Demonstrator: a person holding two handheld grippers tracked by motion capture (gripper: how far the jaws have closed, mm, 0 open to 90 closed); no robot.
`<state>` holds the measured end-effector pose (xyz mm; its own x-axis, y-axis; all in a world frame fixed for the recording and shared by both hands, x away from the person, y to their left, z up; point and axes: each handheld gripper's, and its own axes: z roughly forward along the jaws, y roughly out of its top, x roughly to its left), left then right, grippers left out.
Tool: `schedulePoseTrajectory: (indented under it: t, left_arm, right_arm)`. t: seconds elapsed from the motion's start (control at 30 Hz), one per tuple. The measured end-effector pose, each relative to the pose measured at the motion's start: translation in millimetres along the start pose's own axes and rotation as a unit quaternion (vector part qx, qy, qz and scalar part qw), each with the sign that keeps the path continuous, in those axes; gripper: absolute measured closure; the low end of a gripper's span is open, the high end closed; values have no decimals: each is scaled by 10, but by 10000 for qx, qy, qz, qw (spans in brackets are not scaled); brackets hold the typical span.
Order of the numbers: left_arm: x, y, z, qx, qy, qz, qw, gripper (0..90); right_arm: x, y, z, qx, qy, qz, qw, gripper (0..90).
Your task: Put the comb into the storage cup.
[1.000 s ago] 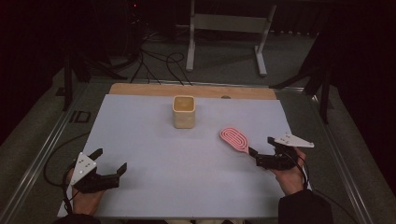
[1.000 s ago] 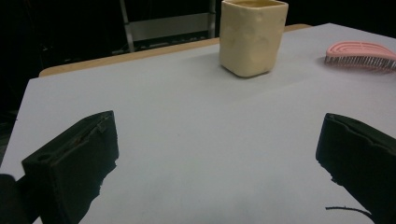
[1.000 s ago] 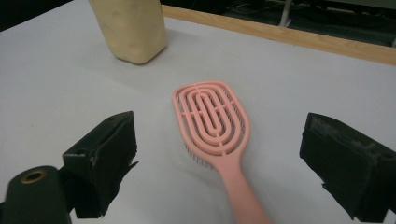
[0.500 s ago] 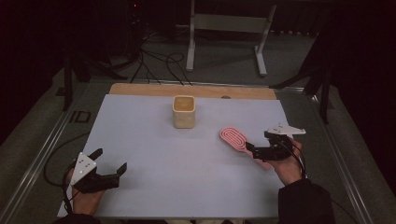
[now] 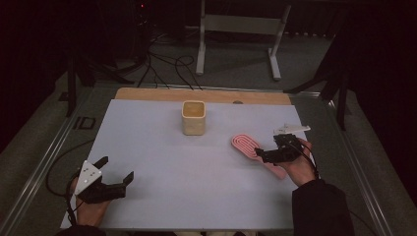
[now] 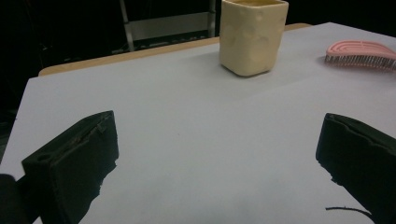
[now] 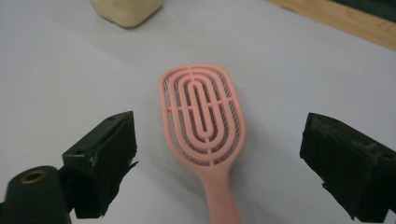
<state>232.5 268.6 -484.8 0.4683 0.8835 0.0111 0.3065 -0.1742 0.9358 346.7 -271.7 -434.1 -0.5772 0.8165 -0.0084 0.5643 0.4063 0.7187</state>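
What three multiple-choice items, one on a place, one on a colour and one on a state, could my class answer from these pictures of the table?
1. Where does the hairbrush lie relative to the cup in the high view?
A. left of it, farther away
B. right of it, nearer the person
C. inside it

2. What colour is the hairbrush?
A. pink
B. blue
C. black

3. How do the jaws of the right tool stand?
A. shut on the handle
B. shut on the cup
C. open, one on each side of the handle

Answers: 1 B, the high view shows the brush right of the cup and closer to the person. 2 A, it is pink in the right gripper view. 3 C, that view shows white table between each jaw and the handle.
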Motion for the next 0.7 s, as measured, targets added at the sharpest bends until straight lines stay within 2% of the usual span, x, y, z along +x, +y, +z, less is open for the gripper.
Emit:
schedulePoseTrajectory:
  t: [0.3,0.47,0.7]
  left_arm:
    - [2,-2,3,8,-4,-7,10000,0]
    - [1,-2,4,10,-4,-5,10000,0]
    - [2,-2,4,11,-1,-4,10000,0]
  right_arm:
    - [-80,-21,187,441,98,-58,9990,105]
    - [-103,-47,274,733,60,-223,9970,109]
    - [-157,-93,386,1050,136,-284,9940,131]
